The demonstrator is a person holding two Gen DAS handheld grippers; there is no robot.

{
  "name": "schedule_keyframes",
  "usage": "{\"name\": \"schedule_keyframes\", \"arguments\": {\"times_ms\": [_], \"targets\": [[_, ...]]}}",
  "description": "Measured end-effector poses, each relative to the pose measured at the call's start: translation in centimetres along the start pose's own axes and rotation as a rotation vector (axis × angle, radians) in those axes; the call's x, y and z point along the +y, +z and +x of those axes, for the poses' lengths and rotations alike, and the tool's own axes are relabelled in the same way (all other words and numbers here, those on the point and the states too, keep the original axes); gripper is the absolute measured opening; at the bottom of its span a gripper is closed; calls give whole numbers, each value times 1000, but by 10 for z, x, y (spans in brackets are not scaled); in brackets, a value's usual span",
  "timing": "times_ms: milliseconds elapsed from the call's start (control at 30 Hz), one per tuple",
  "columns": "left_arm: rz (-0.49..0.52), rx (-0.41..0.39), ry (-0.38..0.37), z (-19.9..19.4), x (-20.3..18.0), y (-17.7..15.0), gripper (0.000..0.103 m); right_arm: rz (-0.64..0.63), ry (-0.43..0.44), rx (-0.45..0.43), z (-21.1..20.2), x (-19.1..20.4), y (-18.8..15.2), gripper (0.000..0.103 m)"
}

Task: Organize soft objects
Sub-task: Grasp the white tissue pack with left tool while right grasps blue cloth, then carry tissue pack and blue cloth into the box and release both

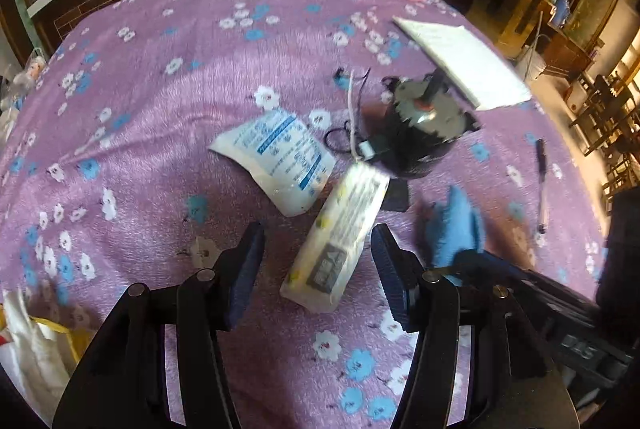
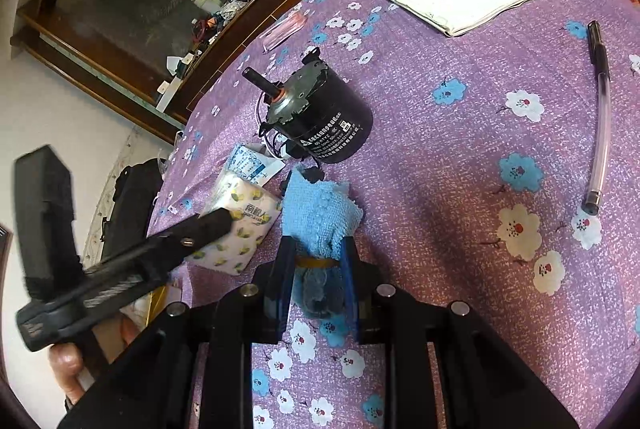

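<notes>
While the right gripper [image 2: 316, 261] pinches a blue cloth [image 2: 320, 213], the left gripper [image 1: 318, 269] gapes wide over a tissue pack [image 1: 340, 237].

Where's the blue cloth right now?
The blue cloth is clamped in the right gripper, just in front of the black motor, right of the tissue pack.

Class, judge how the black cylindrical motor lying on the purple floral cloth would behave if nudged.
The black cylindrical motor lies on its side, so it may roll. Its metal end plate suggests it is heavy for its size. Its thin wires would probably drag along.
</notes>
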State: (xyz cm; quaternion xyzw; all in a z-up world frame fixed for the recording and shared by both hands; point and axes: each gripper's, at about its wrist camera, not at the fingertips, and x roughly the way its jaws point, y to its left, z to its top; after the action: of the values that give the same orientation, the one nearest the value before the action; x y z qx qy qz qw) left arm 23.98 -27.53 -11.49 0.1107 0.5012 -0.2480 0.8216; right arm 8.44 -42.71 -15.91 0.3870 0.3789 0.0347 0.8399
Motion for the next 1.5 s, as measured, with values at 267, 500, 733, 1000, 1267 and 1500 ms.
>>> {"name": "schedule_keyframes", "arguments": {"times_ms": [267,500,733,1000,1267,1500], "targets": [[-157,-28,-93,-25,13,-8,20,-48,-12,-18,-3,8,-3,21],[-304,-100,-245,-86,27,-67,20,-167,28,-48,-8,30,-11,20],[-443,-206,-293,-158,68,-157,21,-223,156,-58,-25,61,-41,19],[-558,-357,-252,-238,134,-240,21,-314,286,78,-22,161,-114,19],[-668,-392,-177,-263,188,-291,21,-409,239,168,17,229,-145,19],[-763,-358,-180,-258,220,-323,21,-452,179,183,33,236,-154,19]]}}
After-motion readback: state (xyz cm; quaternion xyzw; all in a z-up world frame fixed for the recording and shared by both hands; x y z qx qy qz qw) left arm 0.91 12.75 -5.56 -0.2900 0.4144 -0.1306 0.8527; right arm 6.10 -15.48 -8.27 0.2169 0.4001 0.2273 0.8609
